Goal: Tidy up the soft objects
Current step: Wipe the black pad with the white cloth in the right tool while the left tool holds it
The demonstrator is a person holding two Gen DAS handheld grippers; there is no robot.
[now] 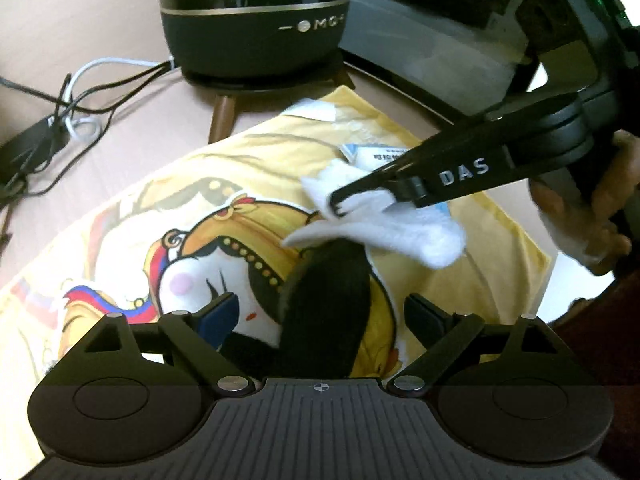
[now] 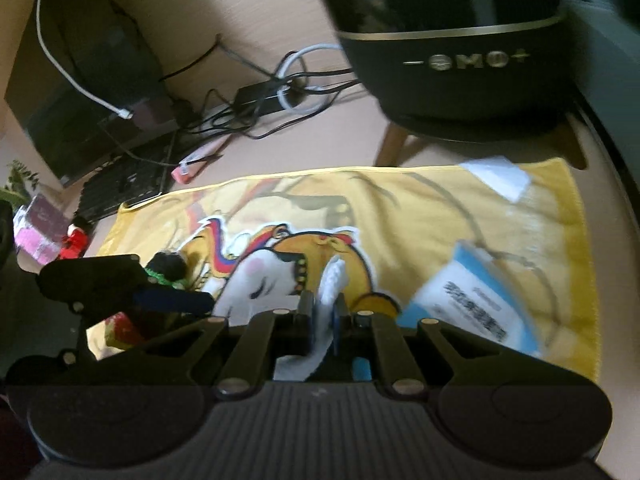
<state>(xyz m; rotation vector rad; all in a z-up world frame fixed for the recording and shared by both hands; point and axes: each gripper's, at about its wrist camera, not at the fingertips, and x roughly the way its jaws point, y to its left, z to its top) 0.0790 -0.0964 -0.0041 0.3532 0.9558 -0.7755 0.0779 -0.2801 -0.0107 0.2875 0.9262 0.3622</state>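
White plush cloth, a small fleecy piece, hangs pinched in the right gripper above the yellow printed towel spread flat on the desk. In the right wrist view the same white piece is squeezed between the 2 fingers, the jaws nearly closed on its fold, with the rest trailing toward 6 o'clock under the tool. The left gripper stands wide apart and holds nothing; a dark furry object lies between its fingers, on the towel, though I cannot tell whether either finger touches it. A blue-and-white leaflet rests on the towel at about 4 o'clock of the cartoon print, and a white tag sits at the towel's 1 o'clock corner. A black appliance on wooden legs stands beyond the towel at 12 o'clock, with tangled cables at 10 o'clock.

The step in hand looks like carrying the white piece while the dark item waits. Next, the left jaws would probably need to close on the dark item without snagging the towel beneath, and the white piece needs a place to be set down; none is visible here.
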